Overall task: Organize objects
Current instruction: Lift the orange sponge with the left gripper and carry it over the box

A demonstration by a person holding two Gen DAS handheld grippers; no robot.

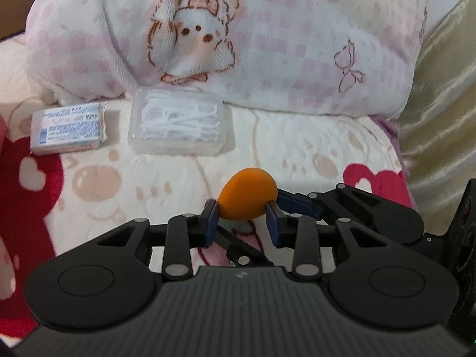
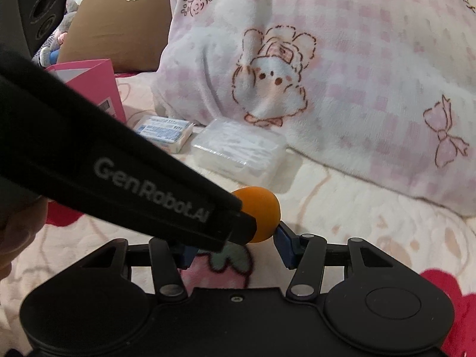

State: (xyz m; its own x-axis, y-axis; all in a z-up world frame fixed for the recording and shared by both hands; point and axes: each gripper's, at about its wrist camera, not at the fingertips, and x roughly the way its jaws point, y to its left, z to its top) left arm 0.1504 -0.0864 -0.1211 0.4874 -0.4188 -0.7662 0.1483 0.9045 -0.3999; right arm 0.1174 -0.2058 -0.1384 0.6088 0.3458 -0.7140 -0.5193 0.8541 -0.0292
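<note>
- Your left gripper (image 1: 242,209) has its blue pads pressed on both sides of the orange egg-shaped sponge (image 1: 247,194), so it's clamped on that, dead center of the left wrist view.
- In the right wrist view the same orange sponge (image 2: 261,212) sits at center, just above your right gripper (image 2: 235,247). One blue finger (image 2: 284,238) touches its 4 o'clock edge; the other finger is mostly hidden behind the left gripper's body, so I can't tell if the right one is actually gripping or just spread around it.
- That black body cutting in from 9 o'clock reads "GenRobot.AI" (image 2: 154,186) in grey letters, nice and legible.
- The small tissue-style packet (image 1: 69,129) lies at about 10 o'clock in the left view, on the blanket (image 1: 297,154). It has blue and pink printed text, but it's too blurry and small to read.
- Just right of it, near but apart, is the clear plastic box of white floss picks (image 1: 177,122), backed up against the pink checked bunny pillow (image 1: 297,44).
- From the right view, a pink paper bag (image 2: 95,86) stands at 10 o'clock with a barcode sticker, unreadable.
- A brown cushion (image 2: 119,23) sits behind that bag toward 11 o'clock.
</note>
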